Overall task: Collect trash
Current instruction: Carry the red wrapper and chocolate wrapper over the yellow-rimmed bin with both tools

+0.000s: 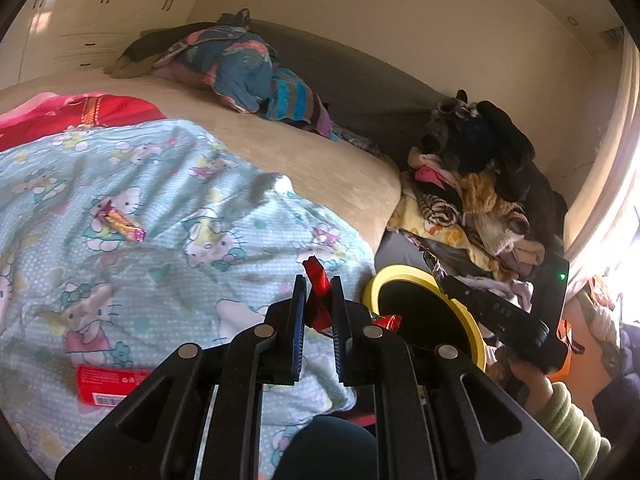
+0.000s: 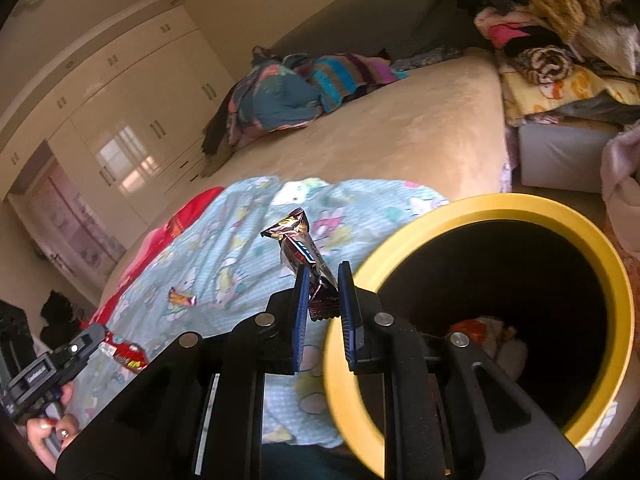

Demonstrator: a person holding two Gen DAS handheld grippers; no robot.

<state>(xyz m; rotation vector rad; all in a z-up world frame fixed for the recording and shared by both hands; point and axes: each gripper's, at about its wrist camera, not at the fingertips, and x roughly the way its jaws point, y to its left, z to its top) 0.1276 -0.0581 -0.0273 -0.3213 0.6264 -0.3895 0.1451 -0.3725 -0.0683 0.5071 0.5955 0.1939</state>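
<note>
While both hand-held grippers are clenched on trash, the left hand-held gripper [image 1: 319, 292] pinching a red wrapper [image 1: 317, 280] that stands upright between its jaws and the right hand-held gripper [image 2: 324, 280] pinching a dark brown wrapper [image 2: 298, 242] whose long axis points up and away, the yellow bin [image 2: 624, 292] sits just right of each, its dark mouth open toward them. The right one is nearer, almost at the rim, with nothing between. Left of them on the bed's patterned blanket [image 1: 168, 184] lie a pink-and-gold candy wrapper [image 1: 120, 220] farther off and a red packet [image 1: 106, 384] nearer.
</note>
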